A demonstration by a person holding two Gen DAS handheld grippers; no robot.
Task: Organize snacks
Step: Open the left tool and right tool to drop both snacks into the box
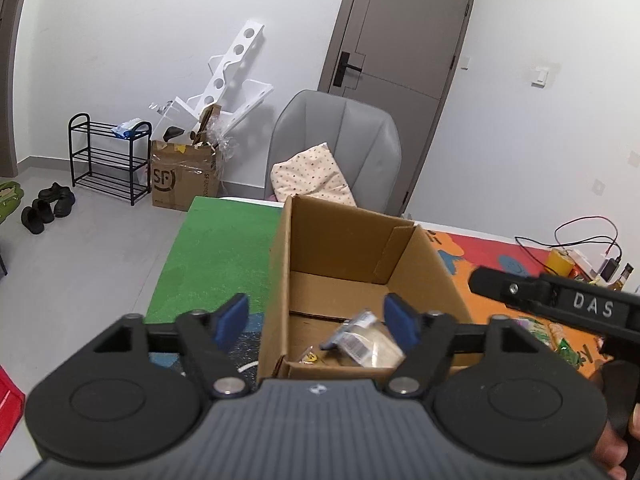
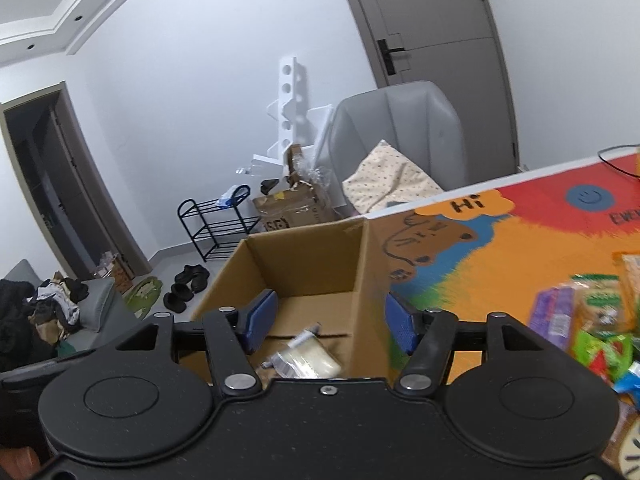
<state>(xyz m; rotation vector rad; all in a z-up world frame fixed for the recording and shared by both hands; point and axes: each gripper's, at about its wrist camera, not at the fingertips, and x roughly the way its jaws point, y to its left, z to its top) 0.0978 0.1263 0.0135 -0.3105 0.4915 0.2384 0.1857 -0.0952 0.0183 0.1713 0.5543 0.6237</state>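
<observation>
Down inside the cardboard box (image 1: 340, 248) there's only one clear snack packet (image 1: 366, 338) so far; both tongs, left (image 1: 318, 322) and right (image 2: 330, 322), hang released, and the snack pile (image 2: 592, 320) waits on the table (image 2: 500, 256).

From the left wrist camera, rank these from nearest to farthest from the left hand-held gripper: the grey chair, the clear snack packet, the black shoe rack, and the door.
1. clear snack packet, inside the cardboard box, just beyond the left hand-held gripper.
2. grey chair, behind the table, centre.
3. black shoe rack, far left by the wall, and door, back right: too close to call.
</observation>
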